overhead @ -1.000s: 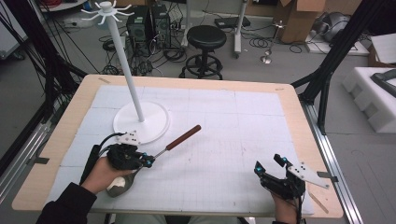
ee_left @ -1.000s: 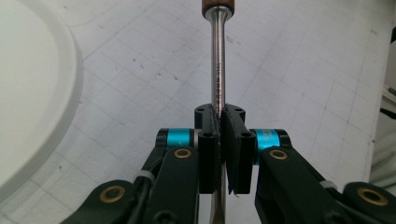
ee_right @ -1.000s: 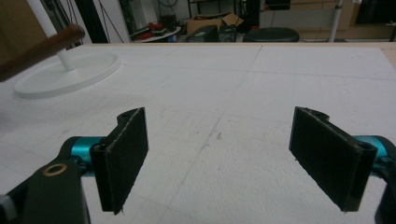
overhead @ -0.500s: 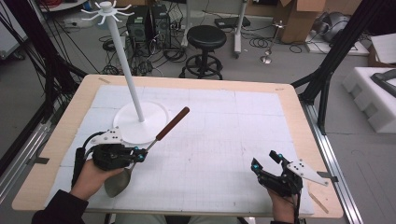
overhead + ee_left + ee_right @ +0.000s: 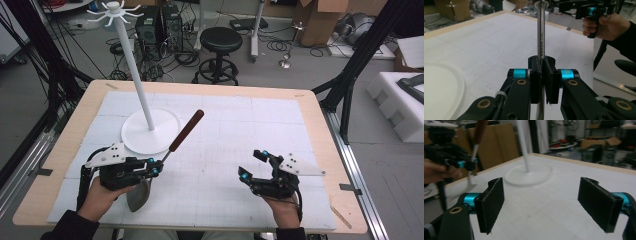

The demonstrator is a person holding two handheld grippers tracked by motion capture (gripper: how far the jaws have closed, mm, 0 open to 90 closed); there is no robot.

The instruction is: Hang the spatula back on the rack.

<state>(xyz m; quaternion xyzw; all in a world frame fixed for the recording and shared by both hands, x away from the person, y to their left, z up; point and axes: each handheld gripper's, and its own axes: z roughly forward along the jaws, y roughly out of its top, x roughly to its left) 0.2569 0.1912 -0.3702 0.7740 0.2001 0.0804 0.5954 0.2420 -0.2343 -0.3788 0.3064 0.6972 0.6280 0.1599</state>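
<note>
A spatula with a brown wooden handle (image 5: 186, 131) and a metal shaft (image 5: 540, 32) is held in my left gripper (image 5: 152, 167), which is shut on the shaft just above the blade (image 5: 137, 194). The handle points up and away, over the edge of the white stand's round base (image 5: 150, 131). In the left gripper view the jaws (image 5: 544, 72) pinch the shaft upright between them. My right gripper (image 5: 251, 164) hovers open at the front right with nothing between its pads (image 5: 491, 202). From it I see the spatula (image 5: 474, 150) off to the left.
The stand's tall white pole (image 5: 135, 65) rises to a ring of hooks (image 5: 114, 10) at the back left. A white gridded mat (image 5: 225, 130) covers the wooden table (image 5: 320, 130). A black stool (image 5: 220, 40) stands beyond the far edge.
The left gripper has swung the spatula so its handle points more upward and toward the stand. The right gripper has moved left and a little forward, still open.
</note>
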